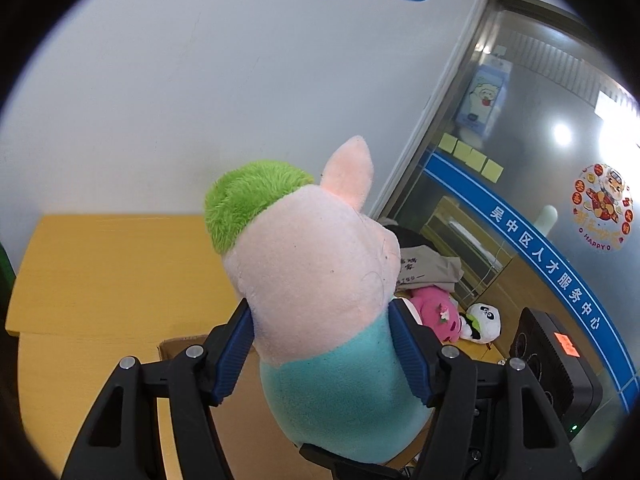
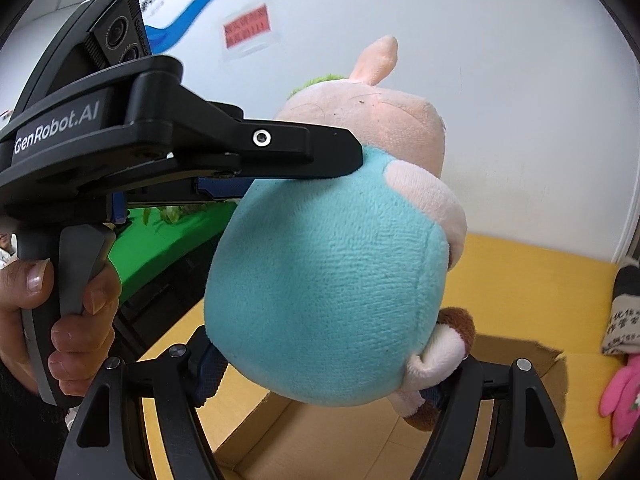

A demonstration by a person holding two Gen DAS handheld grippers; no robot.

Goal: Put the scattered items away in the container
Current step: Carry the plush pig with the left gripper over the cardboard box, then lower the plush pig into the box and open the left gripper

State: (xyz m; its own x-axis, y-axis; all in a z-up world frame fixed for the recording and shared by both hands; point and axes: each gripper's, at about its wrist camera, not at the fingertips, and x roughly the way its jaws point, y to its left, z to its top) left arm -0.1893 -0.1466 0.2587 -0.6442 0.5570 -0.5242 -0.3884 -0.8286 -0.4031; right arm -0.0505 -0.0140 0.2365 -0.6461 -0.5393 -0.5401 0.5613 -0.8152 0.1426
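A pink pig plush (image 1: pixel 316 264) with a turquoise body and a green tuft fills both views; it also shows in the right wrist view (image 2: pixel 332 264). My left gripper (image 1: pixel 320 356) is shut on its neck and body, blue pads pressed into both sides; it shows from the side in the right wrist view (image 2: pixel 280 152). My right gripper (image 2: pixel 324 376) is shut on the plush's lower end by its feet. The plush hangs above an open cardboard box (image 2: pixel 304 436), whose edge shows in the left wrist view (image 1: pixel 180 342).
The yellow table (image 1: pixel 112 276) holds a pink plush (image 1: pixel 434 312), a panda plush (image 1: pixel 484 320), folded grey cloth (image 1: pixel 428 268) and a black device (image 1: pixel 556 364) at the right. A white wall stands behind, a glass door at the right.
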